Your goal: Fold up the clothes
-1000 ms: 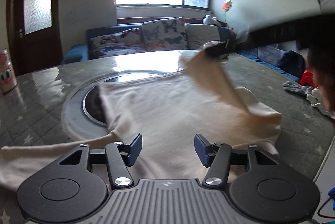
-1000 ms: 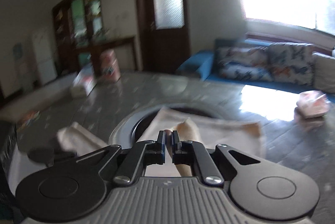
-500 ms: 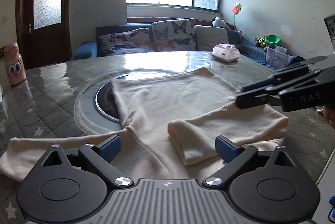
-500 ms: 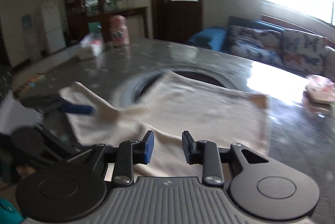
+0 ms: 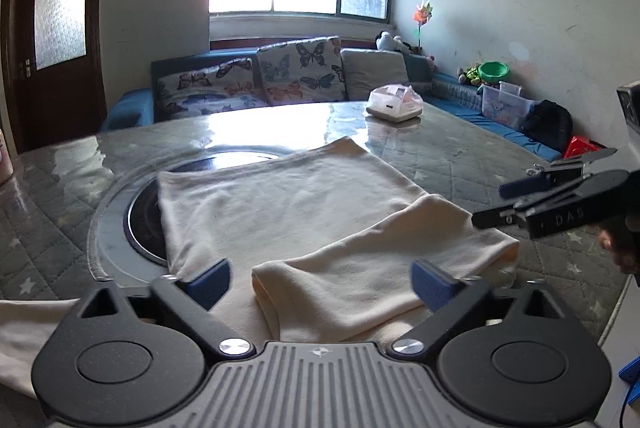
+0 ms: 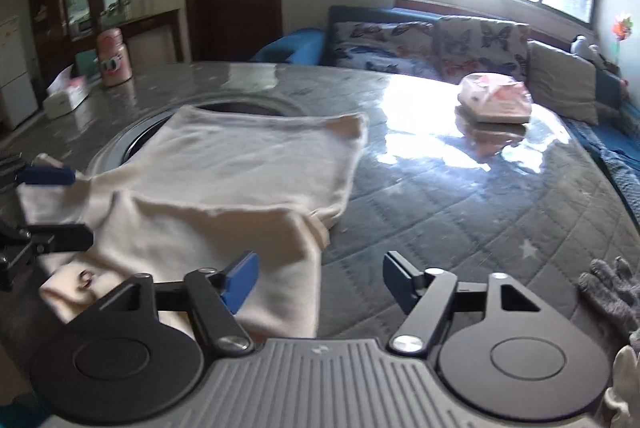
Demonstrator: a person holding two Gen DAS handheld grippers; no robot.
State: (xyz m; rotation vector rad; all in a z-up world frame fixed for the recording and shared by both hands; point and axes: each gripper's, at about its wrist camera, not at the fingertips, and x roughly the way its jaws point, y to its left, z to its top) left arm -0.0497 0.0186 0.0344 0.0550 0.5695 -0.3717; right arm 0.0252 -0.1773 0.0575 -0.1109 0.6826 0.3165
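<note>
A cream long-sleeved top (image 5: 280, 203) lies flat on the table, one sleeve (image 5: 380, 264) folded across its near part. It also shows in the right wrist view (image 6: 240, 167). My left gripper (image 5: 320, 280) is open and empty just above the folded sleeve. My right gripper (image 6: 318, 278) is open and empty over the garment's right edge. The right gripper also shows at the right of the left wrist view (image 5: 532, 199). The left gripper shows at the left edge of the right wrist view (image 6: 44, 203). The other sleeve (image 5: 24, 324) trails off to the left.
The table (image 5: 460, 155) has a quilted grey cover and a round inset (image 5: 116, 228) under the top. A pink tissue pack (image 5: 396, 102) lies at the far side. A pink bottle (image 6: 110, 57) and white box (image 6: 66, 95) stand far left. Grey gloves (image 6: 612, 292) lie right.
The right gripper carried the sleeve across the top, let it go and opened. It has pulled back to the right. The left gripper opened wider.
</note>
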